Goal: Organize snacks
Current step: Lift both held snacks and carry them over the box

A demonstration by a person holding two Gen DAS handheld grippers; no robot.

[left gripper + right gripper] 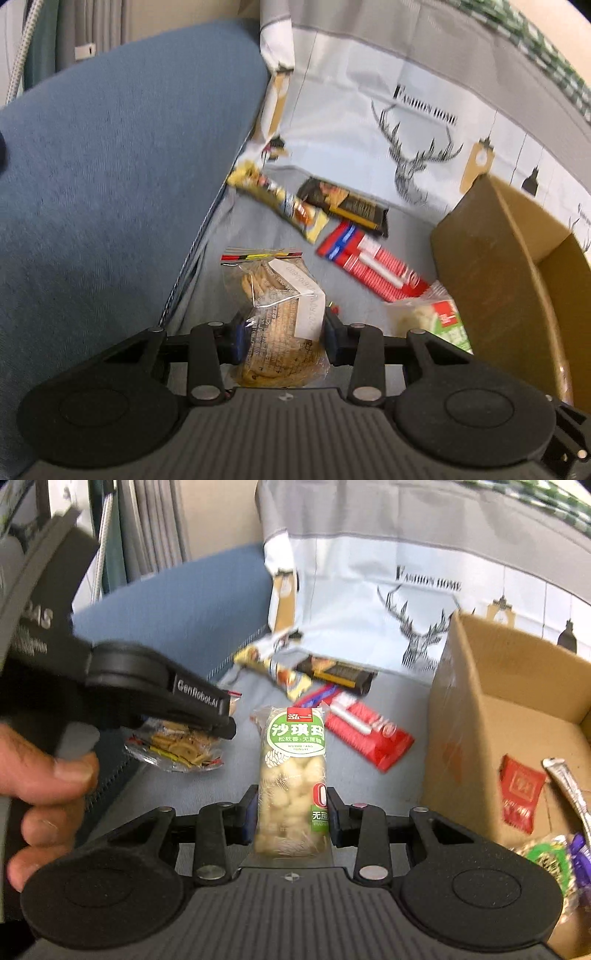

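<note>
Open cardboard box (517, 716) stands right of the snacks. Left gripper (282, 332) clamps the cookie bag (280, 317); right gripper (291, 812) clamps the green-labelled rice-puff bar (291, 775) (both between the pads).

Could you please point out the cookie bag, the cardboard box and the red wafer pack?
cookie bag (280, 325), left wrist view, clear wrapper middle.
cardboard box (476, 709), right wrist view, near side wall.
red wafer pack (369, 734), right wrist view, wrapper middle.

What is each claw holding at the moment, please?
Left claw: shut on the clear cookie bag.
Right claw: shut on the green-labelled snack pack.
</note>
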